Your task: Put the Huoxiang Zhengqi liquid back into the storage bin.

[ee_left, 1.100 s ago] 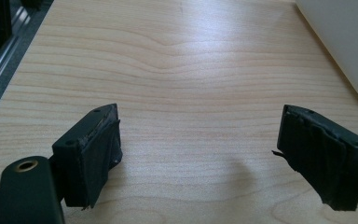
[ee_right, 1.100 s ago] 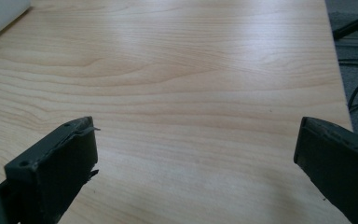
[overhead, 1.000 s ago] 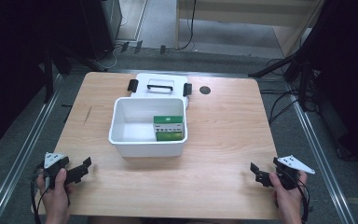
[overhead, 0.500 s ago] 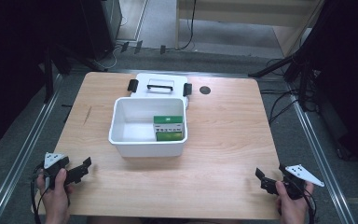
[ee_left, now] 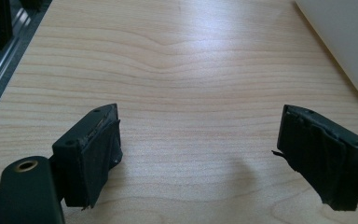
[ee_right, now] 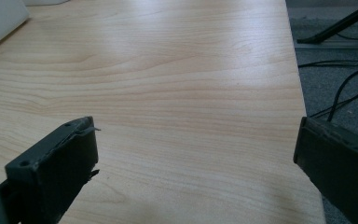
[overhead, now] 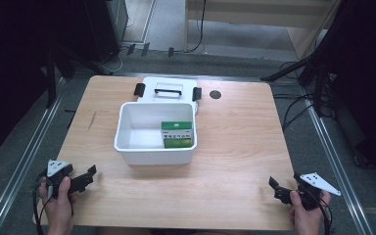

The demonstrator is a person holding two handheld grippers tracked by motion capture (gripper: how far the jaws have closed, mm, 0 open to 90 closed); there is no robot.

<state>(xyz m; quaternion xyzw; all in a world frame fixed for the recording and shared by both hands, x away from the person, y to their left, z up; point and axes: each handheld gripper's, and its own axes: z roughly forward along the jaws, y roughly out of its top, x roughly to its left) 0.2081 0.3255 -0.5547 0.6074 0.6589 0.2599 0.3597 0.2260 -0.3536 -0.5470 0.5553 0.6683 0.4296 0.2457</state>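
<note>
Two grippers: both parked at the near corners of the wooden table (overhead: 235, 147), well apart from each other.
Left gripper (overhead: 85, 177): held in the left hand (overhead: 58, 205) at the near left corner, jaws spread wide, nothing between them but bare wood.
Left gripper view: black pads (ee_left: 93, 158) low over the tabletop, white wall of the bin at upper right.
Right gripper (overhead: 277, 188): held in the right hand (overhead: 306, 210) at the near right corner, jaws released, wide apart, empty.
Right gripper view: table edge running under the right jaw, floor cables (ee_right: 340, 93) beyond.
White bin (overhead: 127, 132): centre of the table, open, well apart from both grippers.
Green box (overhead: 177, 134): inside the bin, against its right wall.
Lid (overhead: 168, 88): white, black handle and clips, just behind the bin, touching its far rim.
</note>
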